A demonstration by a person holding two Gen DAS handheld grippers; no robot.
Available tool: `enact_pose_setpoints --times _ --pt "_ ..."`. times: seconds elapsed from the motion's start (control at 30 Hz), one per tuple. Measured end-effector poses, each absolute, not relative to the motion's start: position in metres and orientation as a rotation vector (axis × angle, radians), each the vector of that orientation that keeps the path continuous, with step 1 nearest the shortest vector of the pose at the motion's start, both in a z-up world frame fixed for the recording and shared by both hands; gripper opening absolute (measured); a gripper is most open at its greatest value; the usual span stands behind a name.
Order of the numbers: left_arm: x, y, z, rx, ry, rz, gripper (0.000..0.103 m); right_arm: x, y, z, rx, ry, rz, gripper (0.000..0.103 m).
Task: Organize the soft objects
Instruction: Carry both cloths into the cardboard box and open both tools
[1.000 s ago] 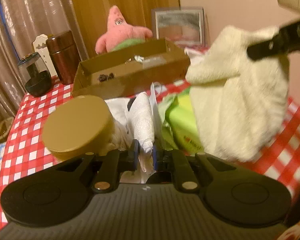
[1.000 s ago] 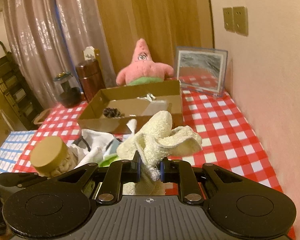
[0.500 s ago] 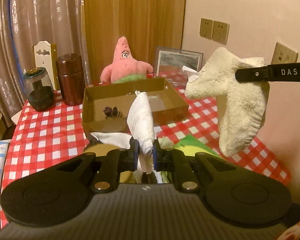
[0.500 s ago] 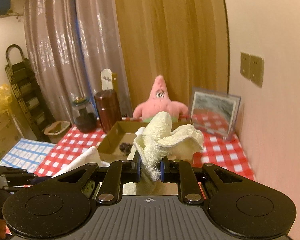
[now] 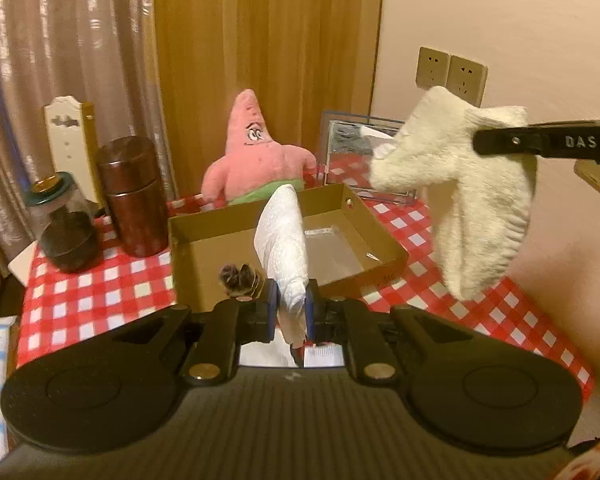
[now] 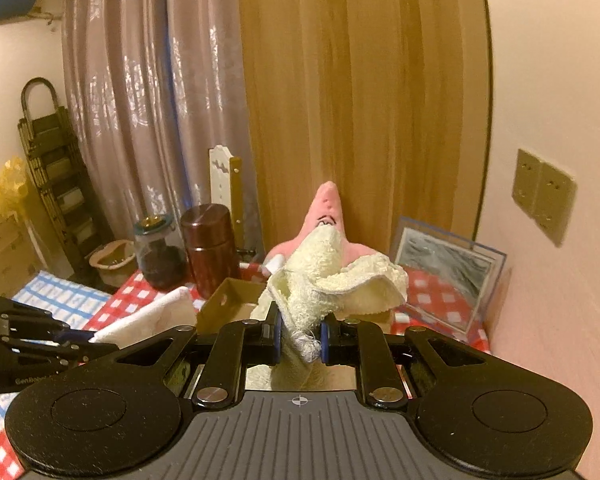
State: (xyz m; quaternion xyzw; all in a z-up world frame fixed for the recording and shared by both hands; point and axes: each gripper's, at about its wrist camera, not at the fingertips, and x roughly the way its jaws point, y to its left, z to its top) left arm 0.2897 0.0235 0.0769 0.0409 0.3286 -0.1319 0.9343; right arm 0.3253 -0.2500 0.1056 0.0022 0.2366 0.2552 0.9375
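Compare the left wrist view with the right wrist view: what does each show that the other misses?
Left only: the open brown cardboard box's floor, holding a small dark fuzzy clump.
Right only: a dark folding stepladder and yellow plastic bag off the table.
Both: pink star-shaped plush, dark brown cylindrical canister, cream terry towel, white dotted cloth.

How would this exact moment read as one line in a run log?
left gripper: shut on white cloth | right gripper: shut on cream towel | both above cardboard box

Shiny curtains point(image 6: 140, 100), pale wall point(image 5: 500, 20)
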Motion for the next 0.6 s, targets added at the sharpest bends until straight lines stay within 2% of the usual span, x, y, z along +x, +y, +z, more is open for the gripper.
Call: enact_pose_setpoints --times 0.6 --pt "0.444 0.043 0.014 0.08 0.756 -0.285 0.012 0.469 -0.216 0.046 0.082 0.519 0.494 0.018"
